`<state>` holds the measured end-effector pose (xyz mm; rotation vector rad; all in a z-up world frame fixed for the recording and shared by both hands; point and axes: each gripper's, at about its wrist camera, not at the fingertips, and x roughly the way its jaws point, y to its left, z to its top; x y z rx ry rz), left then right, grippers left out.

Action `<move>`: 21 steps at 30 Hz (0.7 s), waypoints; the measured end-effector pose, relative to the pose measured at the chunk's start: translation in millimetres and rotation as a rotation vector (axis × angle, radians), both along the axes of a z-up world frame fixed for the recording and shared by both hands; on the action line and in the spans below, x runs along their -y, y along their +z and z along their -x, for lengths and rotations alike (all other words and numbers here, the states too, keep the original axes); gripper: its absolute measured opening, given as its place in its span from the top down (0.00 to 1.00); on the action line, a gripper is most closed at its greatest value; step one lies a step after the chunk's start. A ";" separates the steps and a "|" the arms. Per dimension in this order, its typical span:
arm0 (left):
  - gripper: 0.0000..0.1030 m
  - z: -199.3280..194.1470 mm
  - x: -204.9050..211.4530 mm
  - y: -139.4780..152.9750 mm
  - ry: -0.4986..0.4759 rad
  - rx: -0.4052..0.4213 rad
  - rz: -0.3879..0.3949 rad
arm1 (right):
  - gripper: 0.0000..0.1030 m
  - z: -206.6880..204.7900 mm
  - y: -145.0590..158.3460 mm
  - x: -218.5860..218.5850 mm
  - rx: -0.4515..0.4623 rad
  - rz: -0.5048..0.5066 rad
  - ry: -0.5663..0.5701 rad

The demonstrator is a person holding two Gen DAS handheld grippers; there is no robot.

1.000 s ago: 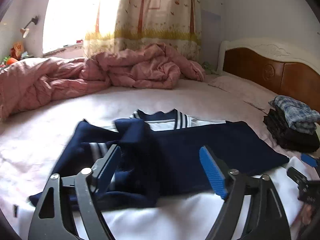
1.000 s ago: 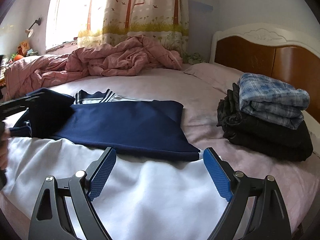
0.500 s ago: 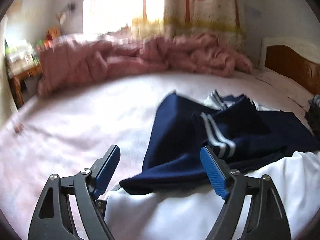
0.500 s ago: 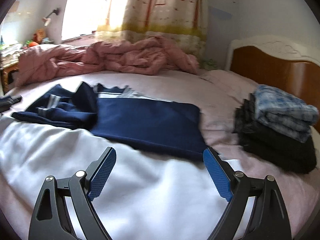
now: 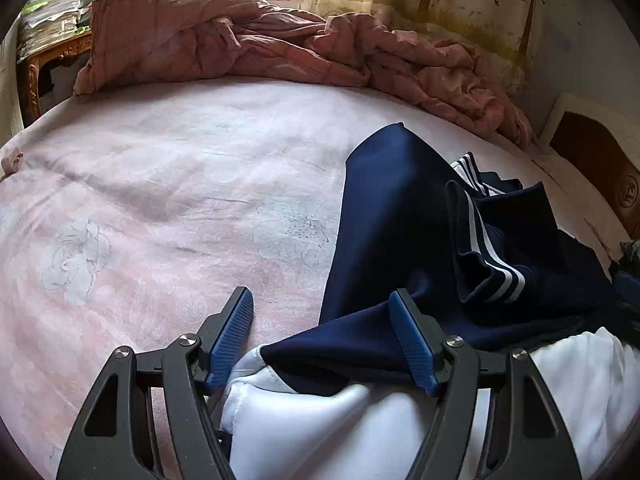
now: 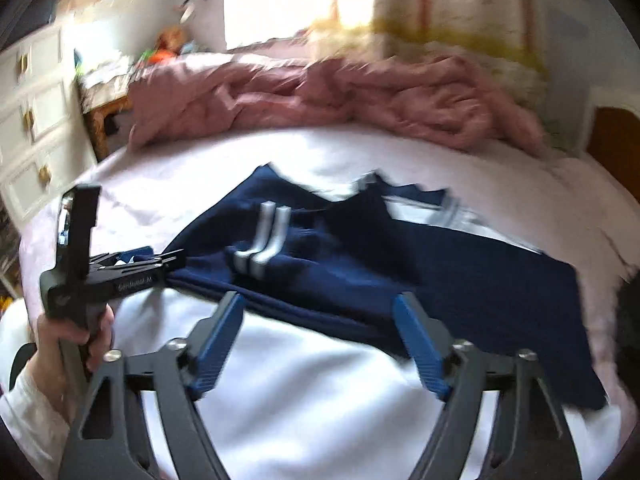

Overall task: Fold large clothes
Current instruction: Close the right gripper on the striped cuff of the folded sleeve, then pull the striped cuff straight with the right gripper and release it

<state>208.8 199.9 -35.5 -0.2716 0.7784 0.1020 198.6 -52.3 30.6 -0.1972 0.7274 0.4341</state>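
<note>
The navy and white garment (image 5: 420, 248) lay partly folded on the pink bed (image 5: 168, 208), its striped sleeve (image 5: 488, 256) thrown over the body toward three o'clock. The left gripper (image 5: 324, 344) sat at the corner where navy meets white, jaws apart and just closing, cloth between them but not yet pinched. The right gripper (image 6: 320, 344), also apart and narrowing, hovered over the white part at six o'clock; the step looked like taking hold of that near edge, and the next move would need both pads to close on fabric before lifting it across.
</note>
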 end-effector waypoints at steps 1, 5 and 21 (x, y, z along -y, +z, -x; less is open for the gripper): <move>0.33 1.3 -0.1 0.4 0.002 0.001 -0.001 | 0.29 -9.8 -6.4 -15.3 -0.017 0.020 0.016; 0.32 2.7 1.3 2.2 0.027 0.009 -0.008 | 0.34 -36.6 -25.4 -58.4 -0.123 0.024 0.065; 0.33 5.2 2.1 5.5 0.032 0.052 0.007 | 0.91 -60.9 -50.8 -89.6 -0.041 0.229 0.024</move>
